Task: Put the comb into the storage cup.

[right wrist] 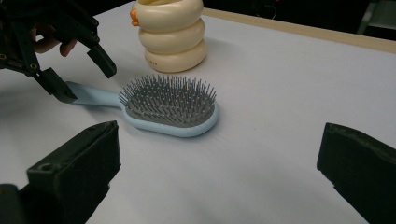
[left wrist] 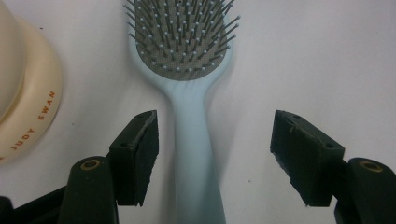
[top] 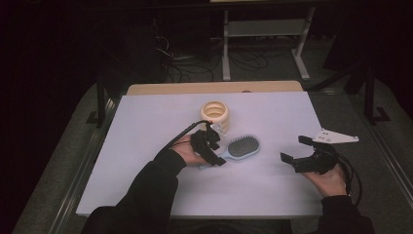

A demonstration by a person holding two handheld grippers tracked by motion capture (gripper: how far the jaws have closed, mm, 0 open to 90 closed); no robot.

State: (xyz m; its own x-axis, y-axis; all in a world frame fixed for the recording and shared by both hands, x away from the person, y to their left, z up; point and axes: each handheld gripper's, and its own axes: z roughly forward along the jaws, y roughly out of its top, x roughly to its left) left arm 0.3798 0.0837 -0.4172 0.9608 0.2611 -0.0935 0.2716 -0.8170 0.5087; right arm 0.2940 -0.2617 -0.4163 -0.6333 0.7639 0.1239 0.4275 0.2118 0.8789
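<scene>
Two black jaws of the left gripper (left wrist: 212, 154) rise at the bottom of the left gripper view, standing apart with the pale blue handle of the hairbrush (left wrist: 191, 116) lying between them; the left pad sits just beside the handle, the right pad is clear of it, and neither presses on it, so this gripper is open and holds nothing. From above, the left gripper (top: 210, 146) hangs over the handle end of the hairbrush (top: 242, 147), which lies flat on the white table (top: 146, 161) near its middle, bristles up, its grey head pointing toward the person's right. Just beyond the brush stands a cream ringed container (top: 215, 113), like three stacked rings, close to the left gripper and near the brush head but not touching it; in the left gripper view its base (left wrist: 28, 107) shows lettering at the left edge. The right gripper (top: 299, 151) is held well apart on the right side of the table, its jaws spread wide and empty, pointing toward the brush. In the right gripper view, bare table lies between its jaws (right wrist: 219, 168) and the hairbrush (right wrist: 170, 105), with the container (right wrist: 172, 35) behind and the left gripper (right wrist: 79, 74) straddling the handle at upper left. A wooden edge (top: 214, 87) shows at the table's far side.
</scene>
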